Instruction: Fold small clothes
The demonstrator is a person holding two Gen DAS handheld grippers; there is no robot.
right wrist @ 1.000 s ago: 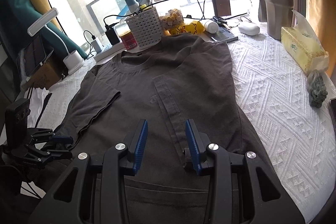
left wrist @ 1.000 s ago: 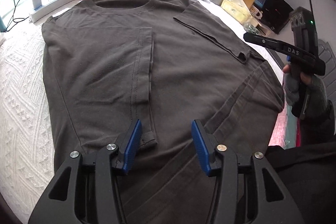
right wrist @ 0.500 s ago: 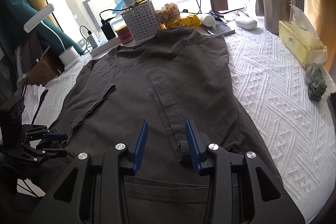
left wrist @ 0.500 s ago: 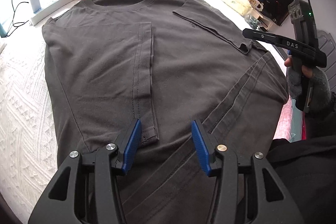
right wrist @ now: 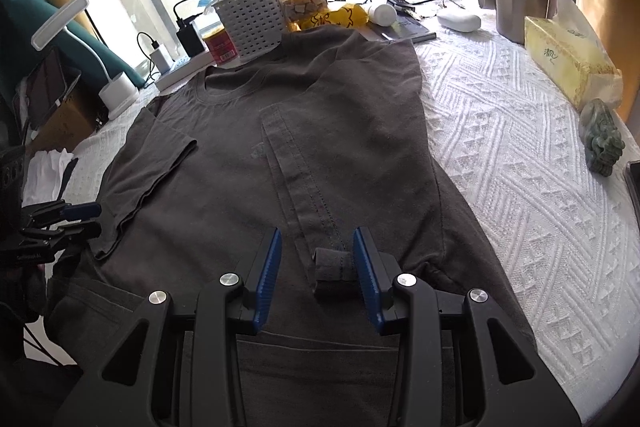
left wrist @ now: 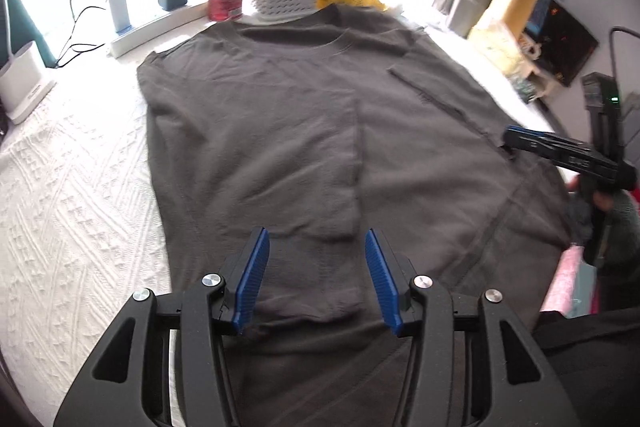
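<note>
Right gripper [right wrist: 316, 271], jaws apart, straddles the curled sleeve cuff [right wrist: 332, 269] at lower centre of the dark T-shirt [right wrist: 340, 115]; left gripper [left wrist: 316, 281] hovers open, sleeves folded in, bottom fold seemingly next

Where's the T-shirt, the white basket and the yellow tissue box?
T-shirt [right wrist: 340, 131]: right wrist view, chest panel.
White basket [right wrist: 252, 23]: right wrist view, front wall.
Yellow tissue box [right wrist: 560, 63]: right wrist view, long side.
</note>
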